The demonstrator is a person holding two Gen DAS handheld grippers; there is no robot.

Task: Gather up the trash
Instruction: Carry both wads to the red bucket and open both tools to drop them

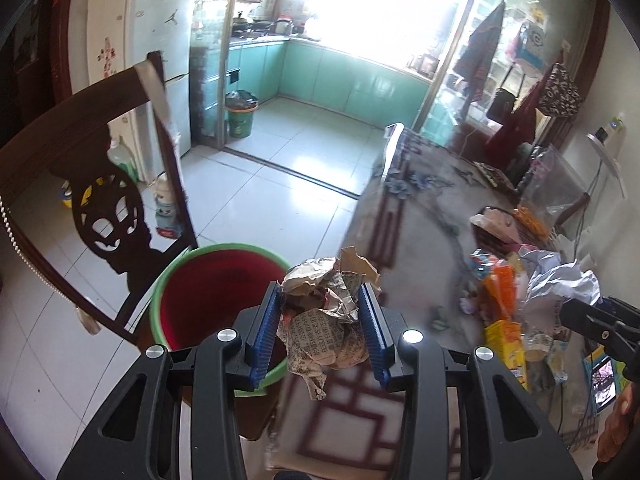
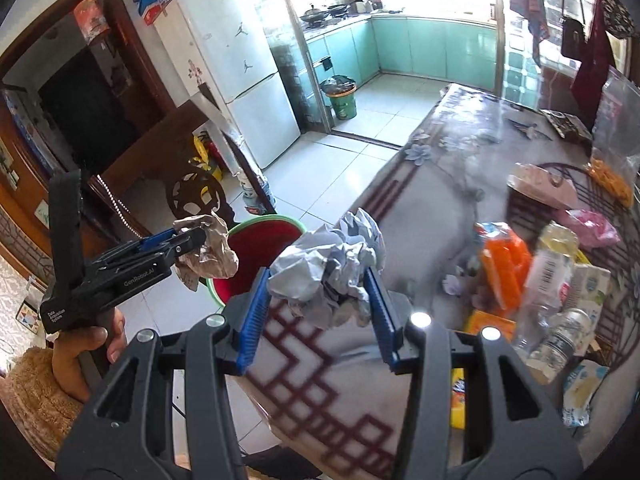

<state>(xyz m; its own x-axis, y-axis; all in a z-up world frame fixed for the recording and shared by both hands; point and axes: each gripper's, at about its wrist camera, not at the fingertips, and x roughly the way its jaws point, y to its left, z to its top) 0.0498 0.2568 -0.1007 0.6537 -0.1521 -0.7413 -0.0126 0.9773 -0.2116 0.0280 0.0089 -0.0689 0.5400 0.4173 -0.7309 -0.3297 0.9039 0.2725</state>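
Left gripper (image 1: 322, 300): blue pads clamped on crumpled ball of printed brown-grey newspaper (image 1: 326, 320), held above table edge, just beside red plastic bucket with green rim (image 1: 200, 284) on tiled floor. Right gripper (image 2: 318, 284): pads clamped on crumpled pale grey-blue paper wad (image 2: 328, 268), over patterned tablecloth (image 2: 460, 168). Remaining trash pile: orange packet (image 2: 506, 268), clear bottle, cartons on table, right side.
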